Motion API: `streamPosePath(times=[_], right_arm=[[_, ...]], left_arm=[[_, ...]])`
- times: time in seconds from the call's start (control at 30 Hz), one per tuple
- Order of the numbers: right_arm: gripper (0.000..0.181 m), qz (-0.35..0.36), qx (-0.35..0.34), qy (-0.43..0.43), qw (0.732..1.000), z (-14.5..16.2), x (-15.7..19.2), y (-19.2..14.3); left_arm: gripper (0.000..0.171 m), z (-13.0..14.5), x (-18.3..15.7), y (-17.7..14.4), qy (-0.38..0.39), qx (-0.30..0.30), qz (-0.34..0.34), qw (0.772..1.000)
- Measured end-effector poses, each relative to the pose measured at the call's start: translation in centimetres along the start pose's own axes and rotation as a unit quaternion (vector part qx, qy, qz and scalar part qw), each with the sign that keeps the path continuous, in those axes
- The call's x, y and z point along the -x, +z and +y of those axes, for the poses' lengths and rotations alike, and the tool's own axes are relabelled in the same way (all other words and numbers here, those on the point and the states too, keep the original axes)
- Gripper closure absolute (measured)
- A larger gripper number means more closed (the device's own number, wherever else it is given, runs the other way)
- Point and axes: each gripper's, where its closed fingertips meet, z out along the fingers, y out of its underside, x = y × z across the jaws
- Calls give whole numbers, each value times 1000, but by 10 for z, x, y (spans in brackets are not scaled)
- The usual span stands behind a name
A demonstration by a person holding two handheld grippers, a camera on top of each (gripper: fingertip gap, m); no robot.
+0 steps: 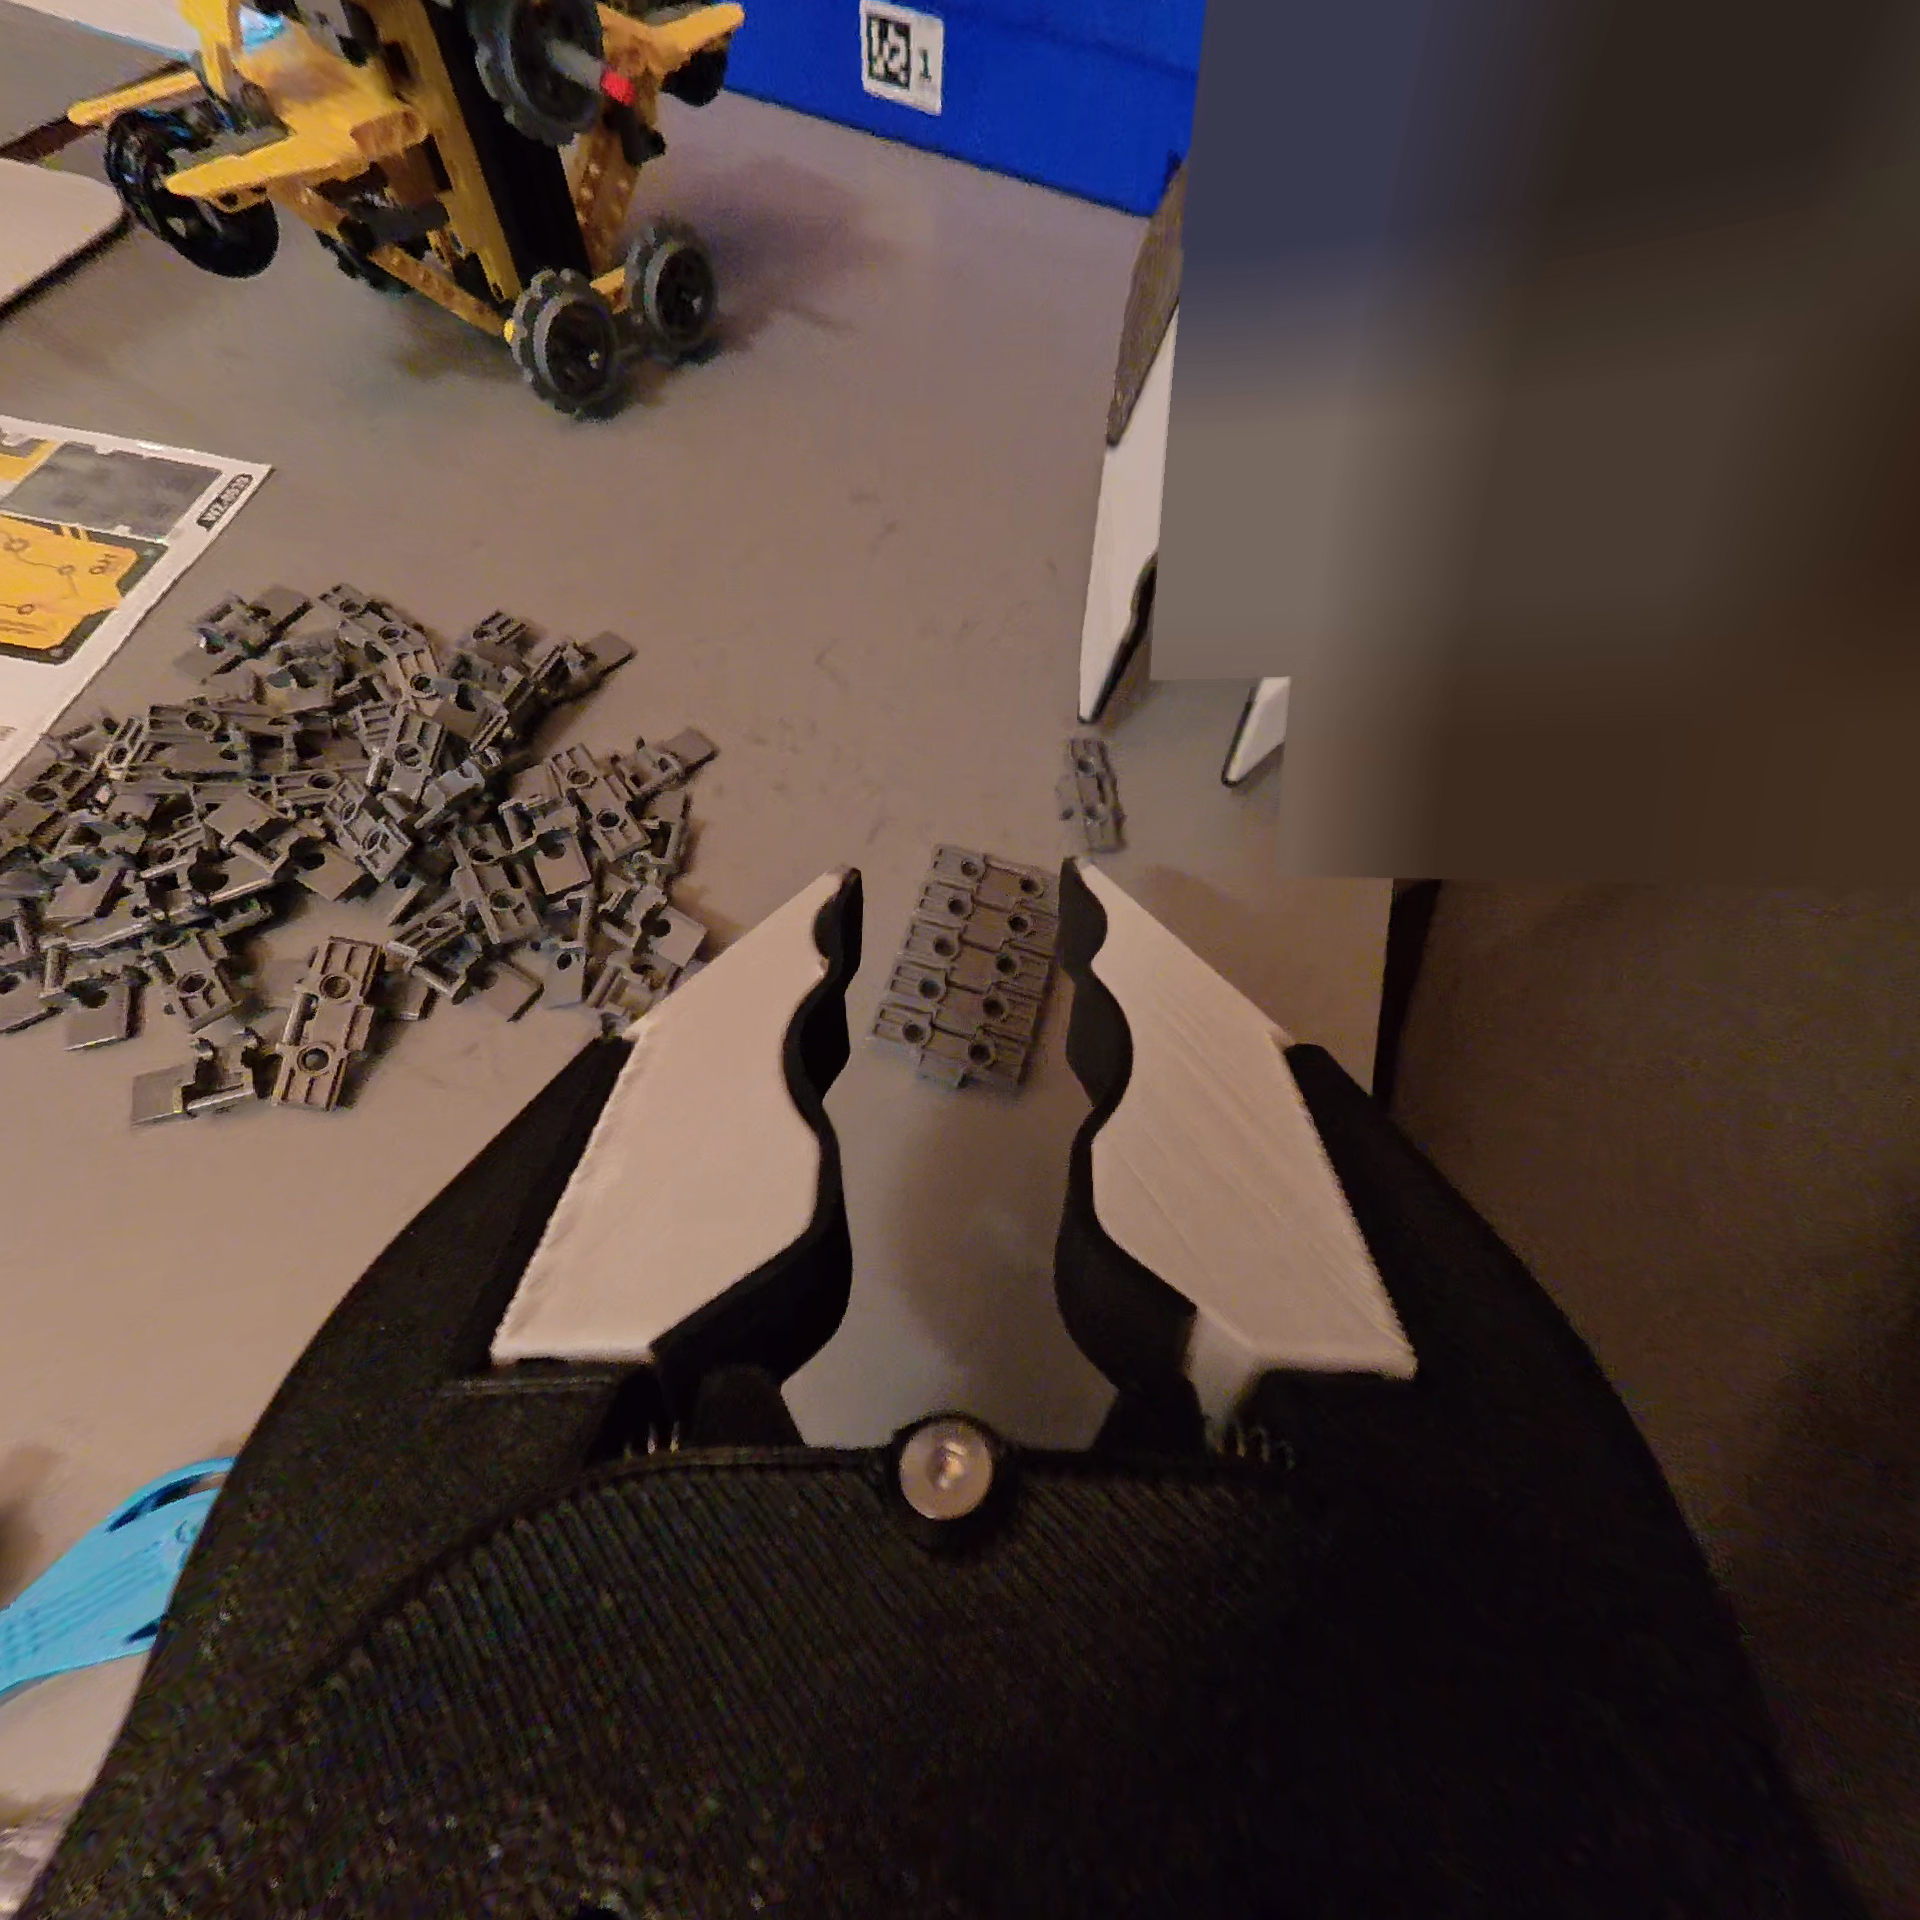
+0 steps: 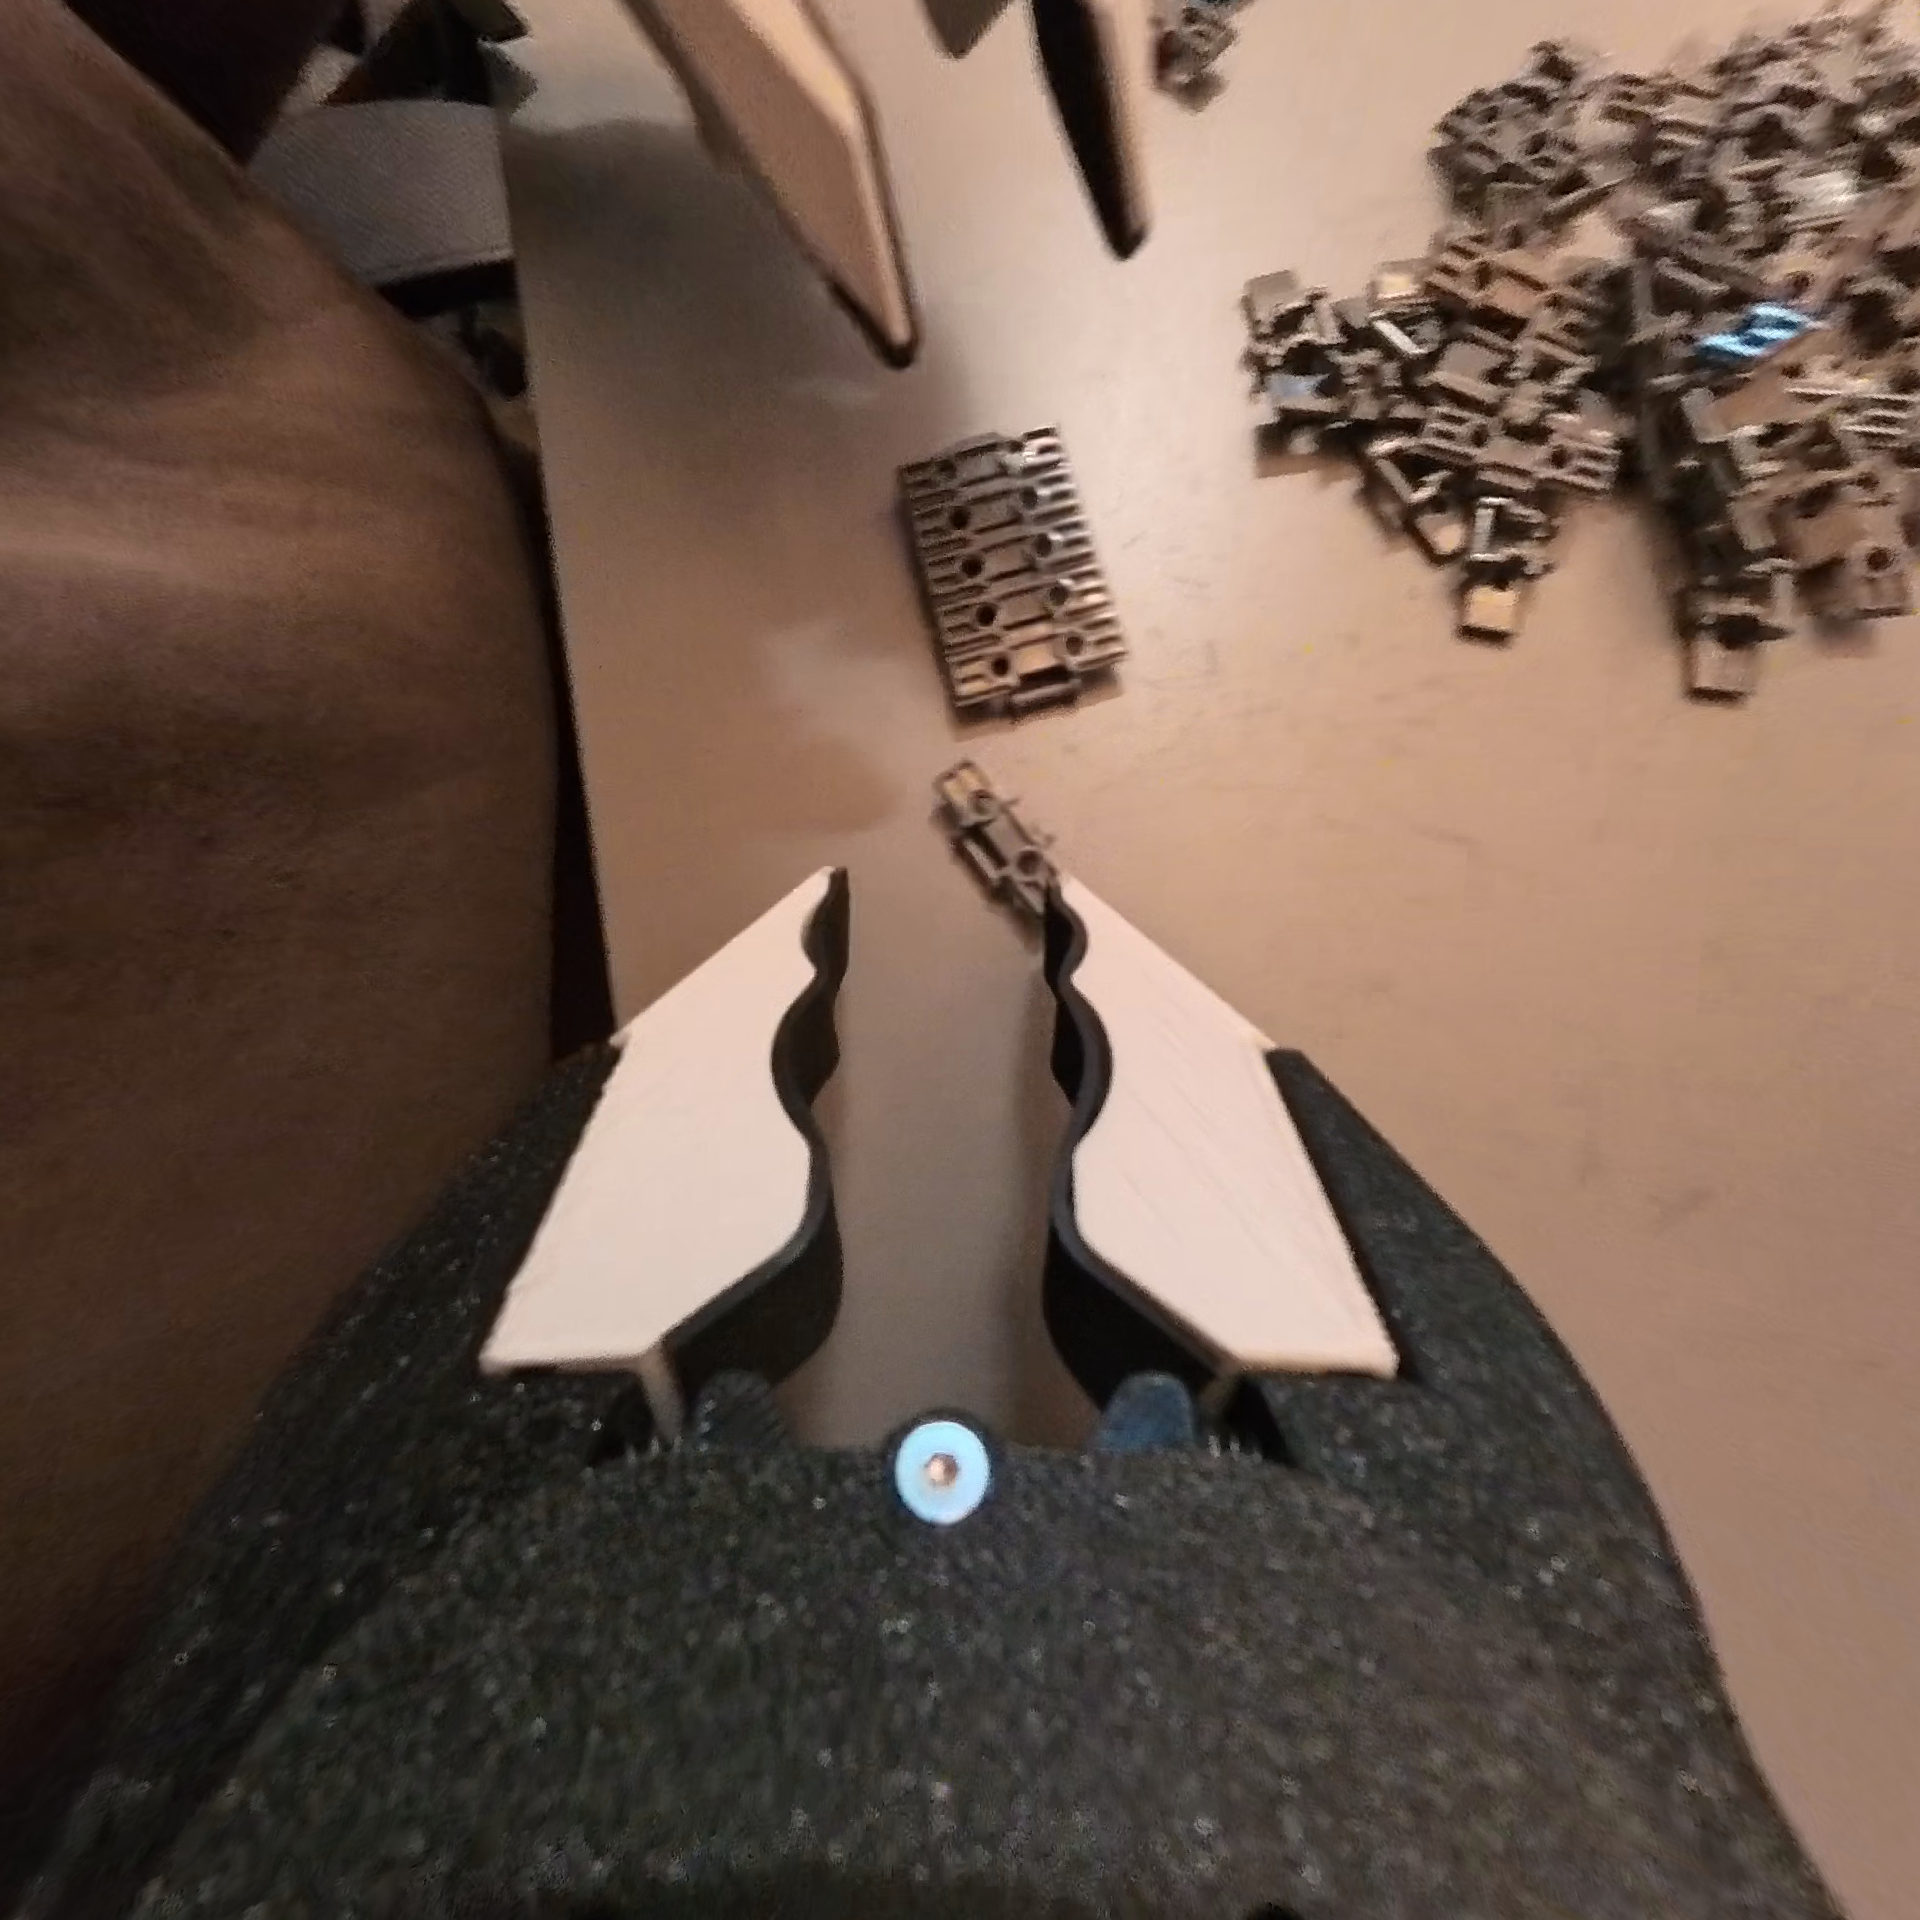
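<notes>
Grey tabletop [image 1: 914, 540], blue bin [image 1: 997, 94] behind, dim warm light

Yellow-black toy vehicle [image 1: 416, 177] at tabletop [image 1: 831, 520] far edge, blue box [image 1: 966, 94] beside it. Instruction sheet [image 1: 94, 551] at left edge; loose grey track links pile [image 1: 343, 821] just beside.

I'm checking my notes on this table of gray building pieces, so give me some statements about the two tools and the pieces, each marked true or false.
1. The left tool is open over a joined strip of gray links. True.
2. The right tool is shut on a link. False: it is open, with a single gray link at its fingertip.
3. The loose pile of gray links lies on the gray table. True.
4. The yellow and black wheeled model sits on top of the pile. False: it stands apart, farther back.
</notes>
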Motion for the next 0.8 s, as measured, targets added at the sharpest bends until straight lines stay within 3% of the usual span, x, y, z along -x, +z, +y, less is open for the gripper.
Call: streamPosePath(times=[0.27, 0.4, 0.57, 0.8], right_arm=[[144, 53, 11, 24, 998, 0, -8, 2], [145, 88, -27, 114, 989, -7, -17, -1], [138, 101, -80, 206, 970, -14, -3, 3], [125, 236, -77, 226, 942, -2, -12, 7]], left_arm=[[137, -2, 0, 0, 1, -9, -6, 1000], [139, -3, 3, -2, 3, -13, -17, 1000], [138, 4, 1, 4, 11, 1, -16, 1000], [133, 12, -2, 21, 23, 6, -8, 1000]])
